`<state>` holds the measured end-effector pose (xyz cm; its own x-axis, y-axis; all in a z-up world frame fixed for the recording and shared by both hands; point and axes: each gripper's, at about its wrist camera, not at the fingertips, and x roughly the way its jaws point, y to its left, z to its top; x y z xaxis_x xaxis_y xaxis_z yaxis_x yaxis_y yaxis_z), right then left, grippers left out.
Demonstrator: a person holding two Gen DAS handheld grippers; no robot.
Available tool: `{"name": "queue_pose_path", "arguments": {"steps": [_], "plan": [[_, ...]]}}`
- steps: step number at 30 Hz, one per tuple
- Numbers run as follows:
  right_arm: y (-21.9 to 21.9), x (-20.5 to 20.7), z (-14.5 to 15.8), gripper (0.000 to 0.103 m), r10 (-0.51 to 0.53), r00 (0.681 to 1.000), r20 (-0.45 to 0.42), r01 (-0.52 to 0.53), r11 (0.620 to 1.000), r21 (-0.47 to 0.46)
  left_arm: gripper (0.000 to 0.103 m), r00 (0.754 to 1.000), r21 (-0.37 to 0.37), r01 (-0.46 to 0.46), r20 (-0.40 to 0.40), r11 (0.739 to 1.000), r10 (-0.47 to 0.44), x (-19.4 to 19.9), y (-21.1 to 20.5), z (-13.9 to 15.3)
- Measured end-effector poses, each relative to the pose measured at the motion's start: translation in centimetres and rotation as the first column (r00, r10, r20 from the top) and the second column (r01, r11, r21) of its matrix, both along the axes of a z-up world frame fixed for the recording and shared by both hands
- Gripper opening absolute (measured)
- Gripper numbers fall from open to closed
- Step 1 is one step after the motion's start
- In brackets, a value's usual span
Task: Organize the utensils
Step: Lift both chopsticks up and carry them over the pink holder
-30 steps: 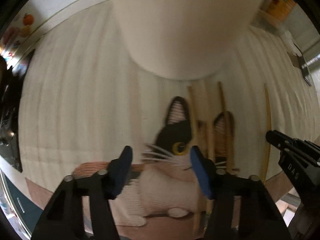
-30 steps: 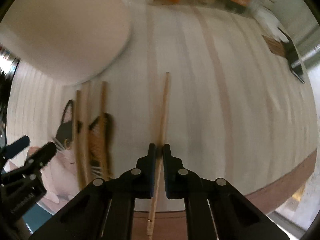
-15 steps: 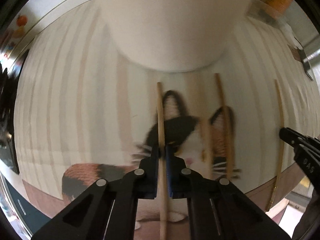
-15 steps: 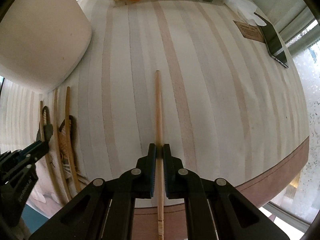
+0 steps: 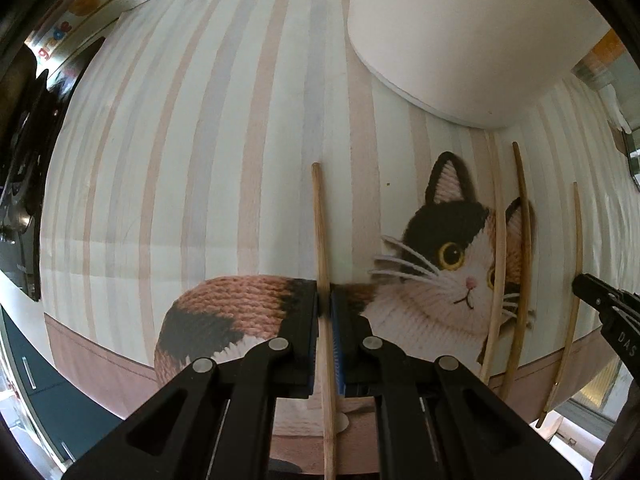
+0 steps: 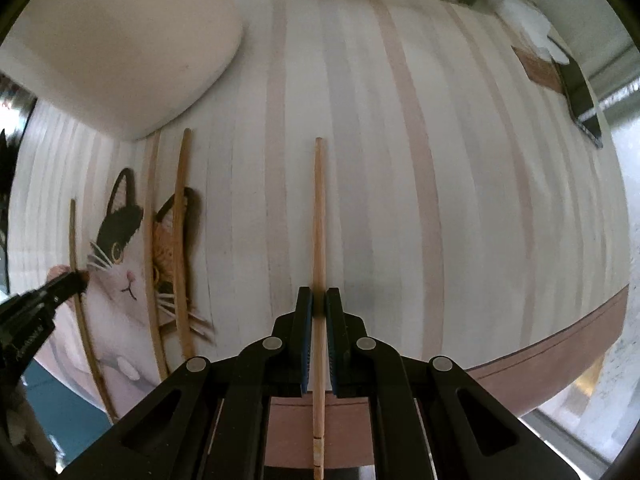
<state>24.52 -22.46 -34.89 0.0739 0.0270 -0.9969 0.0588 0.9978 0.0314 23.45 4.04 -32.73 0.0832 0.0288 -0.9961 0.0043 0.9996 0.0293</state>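
Above the striped cat-print tablecloth [image 5: 192, 168], the left gripper [image 5: 325, 308] is clamped on one wooden chopstick [image 5: 322, 248], the right gripper [image 6: 319, 304] on another chopstick [image 6: 319, 216]. Two loose chopsticks [image 5: 520, 264] lie across the cat's face. Beyond stands a white container [image 5: 472, 36], contents hidden. Writing illegible.

Both grippers [image 5: 325, 308] [image 6: 319, 308] are black plastic. Blue pads [image 5: 340, 344] line the fingers. Round silver screws [image 6: 272, 344] dot the linkages.

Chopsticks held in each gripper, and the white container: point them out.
Left chopstick [image 5: 319, 216], left wrist view, bare shaft.
Right chopstick [image 6: 319, 208], right wrist view, bare shaft.
White container [image 5: 472, 40], left wrist view, side wall.
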Motion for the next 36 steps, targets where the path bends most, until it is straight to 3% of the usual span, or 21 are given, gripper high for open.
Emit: {"name": "queue_pose_path", "arguments": {"steps": [10, 23, 28, 36], "plan": [[0.4, 0.2, 0.3, 0.008, 0.006, 1.0, -0.025, -0.006, 1.0, -0.002, 0.01, 0.999, 0.026, 0.031, -0.006, 0.999, -0.031, 0.7, -1.3, -0.3], [1.3, 0.6, -0.4, 0.01, 0.012, 1.0, -0.026, -0.012, 1.0, -0.016, 0.01, 0.999, 0.037, 0.051, 0.001, 0.998, -0.051, 2.0, 0.1, -1.7], [1.8, 0.7, -0.5, 0.01, 0.024, 0.999, -0.024, -0.025, 0.999, -0.03, 0.004, 0.998, 0.053, 0.054, 0.023, 0.997, -0.055, 1.8, -1.7, -0.5], [1.2, 0.2, 1.3, 0.007, -0.014, 0.998, 0.054, 0.015, 1.0, -0.018, 0.004, 0.987, 0.107, 0.018, 0.157, 0.994, -0.035, 1.6, -0.8, 3.6]]}}
